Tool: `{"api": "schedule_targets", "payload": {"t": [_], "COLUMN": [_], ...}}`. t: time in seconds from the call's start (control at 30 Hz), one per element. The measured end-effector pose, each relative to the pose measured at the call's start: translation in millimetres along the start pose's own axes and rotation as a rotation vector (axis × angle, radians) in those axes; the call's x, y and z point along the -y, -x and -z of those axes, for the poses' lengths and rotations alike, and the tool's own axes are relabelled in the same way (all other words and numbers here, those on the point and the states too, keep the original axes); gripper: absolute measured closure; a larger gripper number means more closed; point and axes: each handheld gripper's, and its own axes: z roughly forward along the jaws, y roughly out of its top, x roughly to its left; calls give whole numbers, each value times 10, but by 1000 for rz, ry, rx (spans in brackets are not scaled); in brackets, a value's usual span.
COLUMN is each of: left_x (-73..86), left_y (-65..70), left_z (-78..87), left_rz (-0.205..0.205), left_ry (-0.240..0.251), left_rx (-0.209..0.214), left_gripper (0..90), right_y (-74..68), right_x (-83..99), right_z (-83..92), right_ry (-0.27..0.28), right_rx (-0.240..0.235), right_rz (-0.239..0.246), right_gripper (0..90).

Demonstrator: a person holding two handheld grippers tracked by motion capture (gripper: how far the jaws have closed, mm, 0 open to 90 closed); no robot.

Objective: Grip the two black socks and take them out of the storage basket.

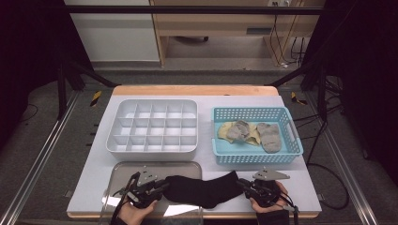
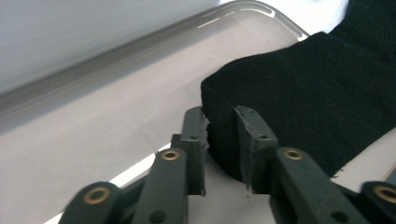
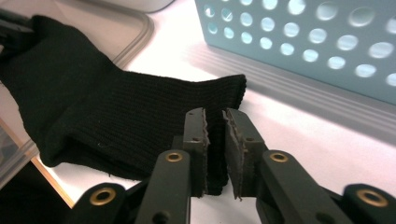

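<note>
A black sock [image 1: 202, 190] lies stretched along the table's front edge, its left end on a metal tray [image 1: 155, 165] and its right end on the white tabletop. My left gripper [image 1: 164, 185] straddles the sock's left end; in the left gripper view the sock [image 2: 303, 93] edge sits between the slightly parted jaws of that gripper [image 2: 220, 116]. My right gripper [image 1: 241, 183] is at the cuff end. In the right gripper view the sock [image 3: 116, 107] passes between that gripper's [image 3: 215, 116] narrowly parted jaws, resting on the table.
A white divided organiser box [image 1: 152, 126] stands behind the tray. A light blue perforated basket [image 1: 256, 157] at the back right holds grey socks [image 1: 270, 136] and a yellow cloth [image 1: 225, 129]; its wall [image 3: 303, 37] is close to my right gripper.
</note>
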Motion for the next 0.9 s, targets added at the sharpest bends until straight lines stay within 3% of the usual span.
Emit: {"api": "schedule_targets", "payload": {"t": [0.23, 0.33, 0.47, 0.57, 0.67, 0.77, 0.9], "left_x": [-9, -13, -8, -8, -4, -2, -3], "left_y": [-12, -28, -20, -19, -19, -16, -15], "left_z": [28, 48, 24, 19, 12, 7, -1], "left_rz": [19, 23, 12, 14, 13, 15, 13], "left_ry": [30, 43, 31, 27, 25, 20, 20], "left_rx": [-1, 0, -12, -14, -16, -17, -17], "left_gripper": [839, 839, 836, 835, 834, 832, 832], "right_y": [14, 5, -11, -67, -102, -78, -73], "right_x": [24, 34, 5, -22, -26, 2, 0], "right_z": [-14, -31, 22, 44, -6, -64, -86], "right_ry": [-10, -24, 4, 37, 29, 5, 15], "right_rx": [9, 2, 1, -25, -44, -43, -46], "right_rz": [-10, -6, -2, 12, 25, 8, 2], "right_gripper": [745, 833, 867, 870, 870, 866, 871]}}
